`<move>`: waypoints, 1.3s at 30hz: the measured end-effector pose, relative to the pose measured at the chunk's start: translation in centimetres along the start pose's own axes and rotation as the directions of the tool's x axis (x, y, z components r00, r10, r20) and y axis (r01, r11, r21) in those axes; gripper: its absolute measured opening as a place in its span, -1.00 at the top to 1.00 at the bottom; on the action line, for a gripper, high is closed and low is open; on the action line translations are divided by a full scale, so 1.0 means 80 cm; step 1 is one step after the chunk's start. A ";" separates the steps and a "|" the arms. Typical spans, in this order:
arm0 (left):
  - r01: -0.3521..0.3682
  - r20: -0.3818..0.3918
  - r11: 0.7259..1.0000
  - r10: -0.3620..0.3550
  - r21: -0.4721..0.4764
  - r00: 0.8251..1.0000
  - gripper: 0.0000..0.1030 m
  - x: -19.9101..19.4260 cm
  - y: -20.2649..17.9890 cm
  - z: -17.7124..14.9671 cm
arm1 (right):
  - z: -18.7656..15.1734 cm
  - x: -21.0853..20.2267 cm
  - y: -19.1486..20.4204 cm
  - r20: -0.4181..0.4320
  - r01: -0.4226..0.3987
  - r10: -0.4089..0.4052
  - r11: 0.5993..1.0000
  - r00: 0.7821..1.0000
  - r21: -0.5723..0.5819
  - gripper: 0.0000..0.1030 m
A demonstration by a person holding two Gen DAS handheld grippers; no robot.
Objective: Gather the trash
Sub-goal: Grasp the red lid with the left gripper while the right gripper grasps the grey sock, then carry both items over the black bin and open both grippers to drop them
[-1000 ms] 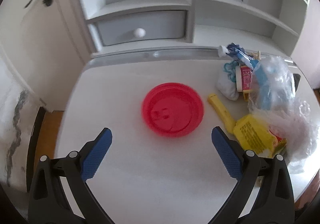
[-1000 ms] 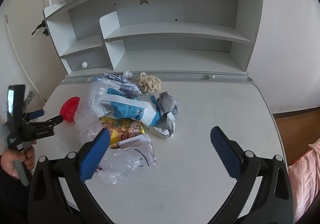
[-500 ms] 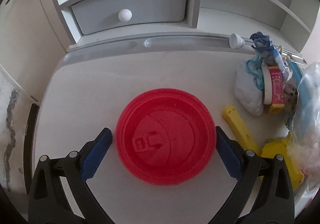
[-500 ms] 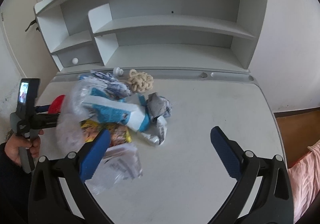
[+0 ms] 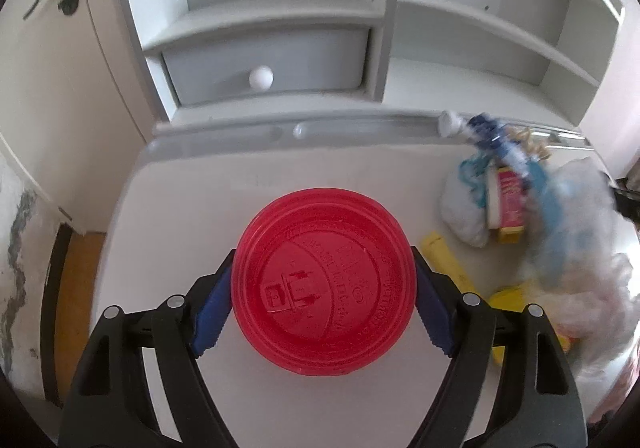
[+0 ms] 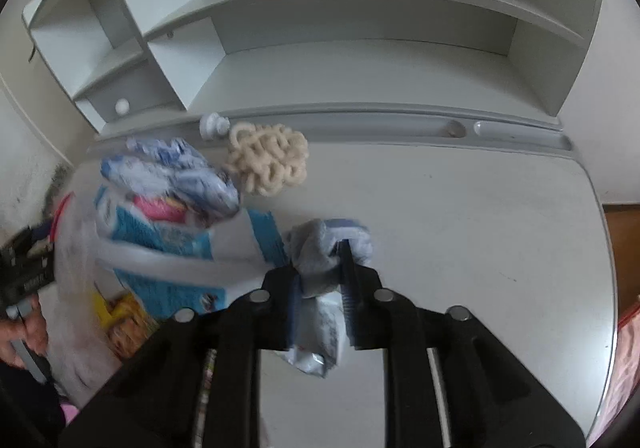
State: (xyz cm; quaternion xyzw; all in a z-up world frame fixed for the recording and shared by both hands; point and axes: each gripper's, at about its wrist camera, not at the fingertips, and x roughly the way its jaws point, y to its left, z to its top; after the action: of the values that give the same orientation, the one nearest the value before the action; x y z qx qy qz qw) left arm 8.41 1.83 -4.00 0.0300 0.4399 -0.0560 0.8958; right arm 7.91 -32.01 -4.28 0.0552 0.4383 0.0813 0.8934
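Note:
A round red plastic lid (image 5: 324, 288) sits between the blue pads of my left gripper (image 5: 322, 276). The jaws are closing, and both pads touch the lid's rim over the white desk (image 5: 180, 208). My right gripper (image 6: 320, 264) is shut on a crumpled grey-blue wrapper (image 6: 316, 248) at the right end of the trash pile. A blue-and-white packet (image 6: 168, 248), blurred, lies just left of it, under a clear plastic bag (image 6: 76, 248). A yellow wrapper (image 5: 444, 260) and a white crumpled bag (image 5: 464, 208) lie right of the lid.
A beige knotted cord (image 6: 268, 158) and a small white knob (image 6: 212, 124) rest by the desk's back groove. Grey shelves and a drawer (image 5: 264, 64) rise behind. A hand (image 6: 20, 332) holds the other gripper at the left edge. Bare desk (image 6: 480, 248) spreads to the right.
The left gripper came forward around the red lid and its jaws narrowed onto the rim. The right gripper moved left and down to the pile and shut on the crumpled wrapper.

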 end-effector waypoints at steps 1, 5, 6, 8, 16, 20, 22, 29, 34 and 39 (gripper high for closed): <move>0.003 0.014 1.000 -0.003 0.007 1.000 -0.52 -0.009 -0.003 0.002 | 0.005 -0.010 0.001 0.030 -0.005 0.005 1.000 1.000 0.001 0.67; 0.034 0.061 0.999 -0.036 0.037 0.998 -0.52 -0.046 -0.026 0.011 | 0.013 -0.054 -0.005 0.104 -0.036 0.033 0.999 0.994 0.025 0.67; 0.047 0.070 0.998 -0.050 0.047 0.996 -0.52 -0.054 -0.034 0.013 | 0.012 -0.061 -0.010 0.115 -0.034 0.030 0.999 0.993 0.031 0.67; 0.069 0.089 0.995 -0.076 0.076 0.993 -0.52 -0.071 -0.057 0.016 | -0.001 -0.088 -0.030 0.142 -0.018 0.010 0.998 0.990 0.055 0.67; 0.248 0.114 0.932 -0.286 0.266 0.952 -0.52 -0.134 -0.217 0.006 | -0.133 -0.217 -0.180 0.202 0.159 -0.218 0.949 0.955 0.272 0.67; 0.393 0.060 0.830 -0.451 0.395 0.891 -0.52 -0.157 -0.340 -0.021 | -0.236 -0.280 -0.264 0.157 0.284 -0.379 0.859 0.912 0.426 0.67; 0.460 0.015 0.760 -0.525 0.460 0.851 -0.52 -0.167 -0.408 -0.042 | -0.289 -0.307 -0.302 0.120 0.330 -0.442 0.800 0.889 0.500 0.67; 0.659 -0.246 0.462 -0.675 0.594 0.695 -0.52 -0.185 -0.628 -0.158 | -0.483 -0.365 -0.412 -0.063 0.421 -0.552 0.553 0.831 0.719 0.67; 0.717 -0.424 0.292 -0.643 0.634 0.637 -0.53 -0.161 -0.748 -0.265 | -0.598 -0.359 -0.459 -0.175 0.433 -0.518 0.433 0.837 0.791 0.67; 0.745 -0.545 0.222 -0.558 0.629 0.626 -0.53 -0.116 -0.821 -0.356 | -0.681 -0.323 -0.487 -0.255 0.424 -0.438 0.348 0.862 0.836 0.67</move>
State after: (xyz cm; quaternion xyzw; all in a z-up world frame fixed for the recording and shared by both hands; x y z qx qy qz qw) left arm -27.89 -59.69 -14.32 0.2568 0.4187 -0.6198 0.6120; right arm -47.04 -73.76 -24.12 0.3839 0.4094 -0.3903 0.7299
